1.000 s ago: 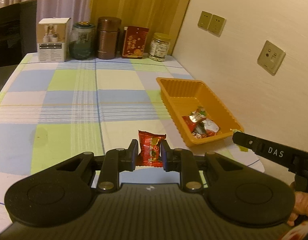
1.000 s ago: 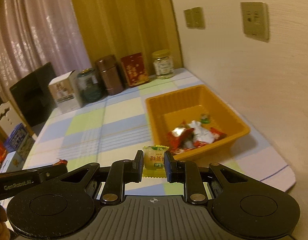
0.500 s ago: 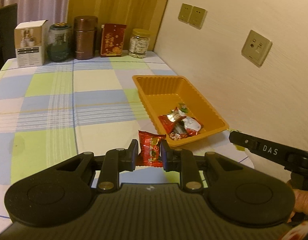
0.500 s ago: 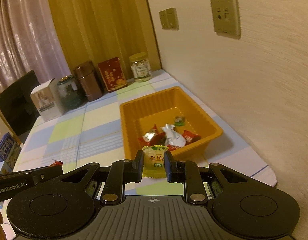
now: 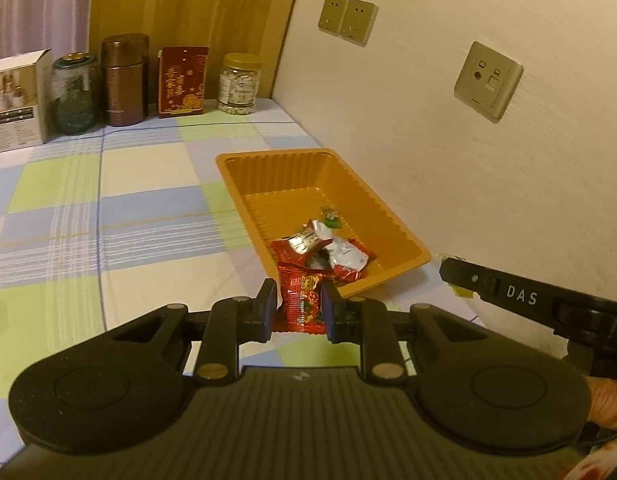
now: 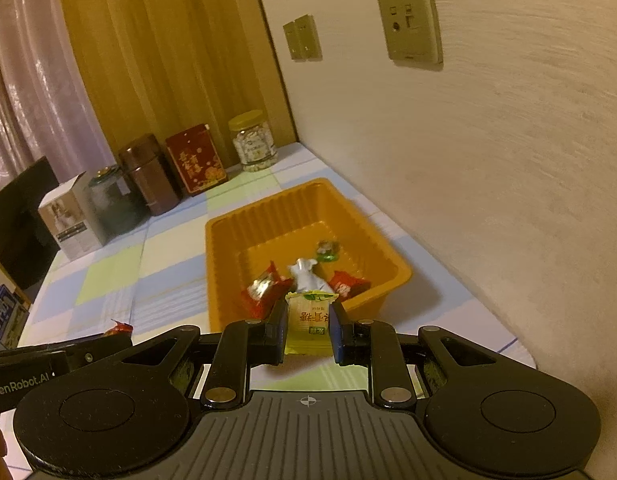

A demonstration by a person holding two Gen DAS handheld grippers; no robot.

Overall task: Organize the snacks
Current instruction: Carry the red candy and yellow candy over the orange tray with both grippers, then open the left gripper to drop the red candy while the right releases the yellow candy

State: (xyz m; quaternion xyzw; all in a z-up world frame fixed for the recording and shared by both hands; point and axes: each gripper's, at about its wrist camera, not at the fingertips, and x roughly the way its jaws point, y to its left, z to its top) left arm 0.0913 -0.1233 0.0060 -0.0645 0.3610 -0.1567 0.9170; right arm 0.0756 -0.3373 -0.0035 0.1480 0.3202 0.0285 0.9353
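Note:
My left gripper [image 5: 298, 304] is shut on a red snack packet [image 5: 302, 300] and holds it above the table, just short of the near left corner of the orange tray [image 5: 292, 160]. My right gripper [image 6: 308, 320] is shut on a yellow snack packet [image 6: 309, 316] at the near edge of the orange tray [image 6: 268, 208]. Several red and silver wrapped snacks [image 5: 324, 252] lie in the tray's near end, also seen in the right wrist view [image 6: 304, 276]. The right gripper's finger [image 5: 508, 292] shows at the right of the left wrist view; the left gripper's finger [image 6: 48, 360] shows at the left of the right wrist view.
The table has a checked cloth [image 5: 108, 208]. Along its far edge stand a white box [image 5: 16, 100], a glass jar [image 5: 74, 94], a brown canister [image 5: 124, 80], a red tin [image 5: 182, 80] and a clear jar [image 5: 238, 84]. A wall [image 5: 468, 160] runs right beside the tray.
Both grippers have moved forward and to the right, closer to the orange tray, each still holding its packet. The tray looms larger in both views.

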